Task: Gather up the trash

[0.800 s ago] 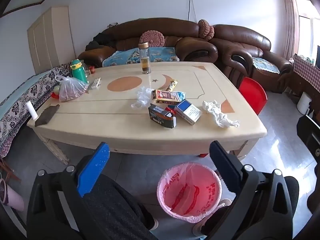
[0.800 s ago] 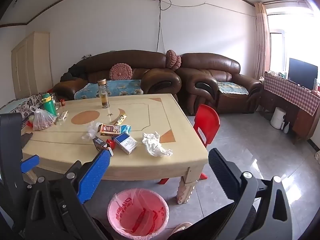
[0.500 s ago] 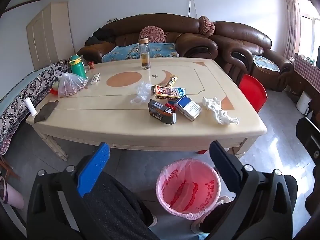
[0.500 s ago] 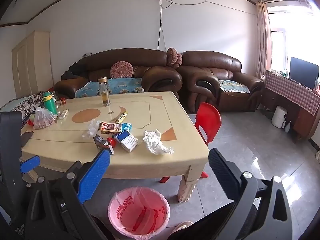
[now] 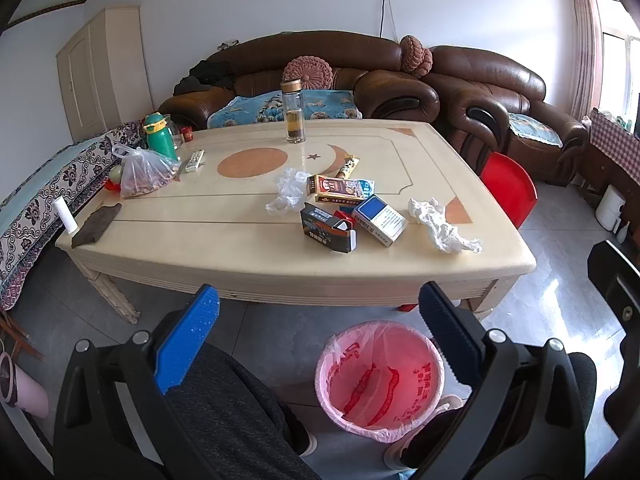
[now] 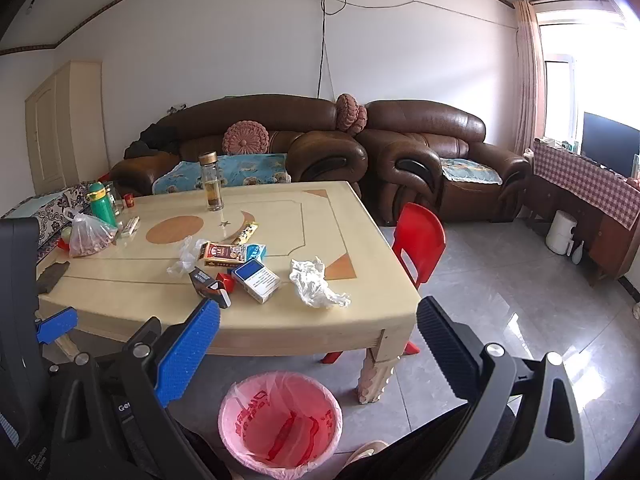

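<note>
Desk [image 5: 224,248] with trash, bin [image 5: 380,376] below
Crumpled tissue [image 5: 440,228] right of cigarette packs [image 5: 380,220] (three); left gripper [image 5: 320,332] and right gripper [image 6: 320,336] spread, empty.

The left gripper [image 5: 318,320] filled the bottom of its own view with its jaws spread wide and nothing between them, tilted downward, the person's dark-trousered knee [image 5: 224,408] showing behind it at lower left. The right gripper [image 6: 318,320] sat likewise at the bottom of its frame, jaws wide apart and empty. One blue fingertip [image 6: 56,325] of the left gripper showed at that frame's left edge.
</note>
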The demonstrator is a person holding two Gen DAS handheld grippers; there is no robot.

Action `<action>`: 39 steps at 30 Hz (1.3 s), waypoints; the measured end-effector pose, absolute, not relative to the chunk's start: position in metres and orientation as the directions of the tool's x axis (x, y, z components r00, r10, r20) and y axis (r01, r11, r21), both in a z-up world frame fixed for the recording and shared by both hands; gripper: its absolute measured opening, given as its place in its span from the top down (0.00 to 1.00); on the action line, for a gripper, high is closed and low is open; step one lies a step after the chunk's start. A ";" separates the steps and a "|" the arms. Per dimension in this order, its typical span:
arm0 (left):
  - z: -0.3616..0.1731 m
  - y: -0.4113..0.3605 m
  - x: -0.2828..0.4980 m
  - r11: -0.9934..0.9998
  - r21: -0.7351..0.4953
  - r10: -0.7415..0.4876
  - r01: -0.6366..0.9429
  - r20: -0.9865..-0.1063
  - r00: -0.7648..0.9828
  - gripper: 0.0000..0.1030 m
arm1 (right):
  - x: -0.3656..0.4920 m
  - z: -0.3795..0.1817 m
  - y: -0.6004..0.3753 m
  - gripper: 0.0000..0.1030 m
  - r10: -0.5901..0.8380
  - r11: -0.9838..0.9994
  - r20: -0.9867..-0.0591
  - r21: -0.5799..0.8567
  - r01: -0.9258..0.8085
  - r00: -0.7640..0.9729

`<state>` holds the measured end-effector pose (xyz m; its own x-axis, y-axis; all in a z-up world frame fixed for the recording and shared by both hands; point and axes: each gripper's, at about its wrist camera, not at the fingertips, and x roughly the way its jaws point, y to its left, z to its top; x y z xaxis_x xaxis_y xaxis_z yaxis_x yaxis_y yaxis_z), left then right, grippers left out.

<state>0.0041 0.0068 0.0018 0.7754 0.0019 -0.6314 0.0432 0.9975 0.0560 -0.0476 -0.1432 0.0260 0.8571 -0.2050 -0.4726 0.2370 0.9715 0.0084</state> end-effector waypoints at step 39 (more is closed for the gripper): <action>0.003 0.006 0.004 0.998 0.060 0.016 0.028 -0.621 0.783 0.05 | -0.045 0.026 -0.133 0.06 -0.193 0.974 -0.476 0.013 0.226 0.858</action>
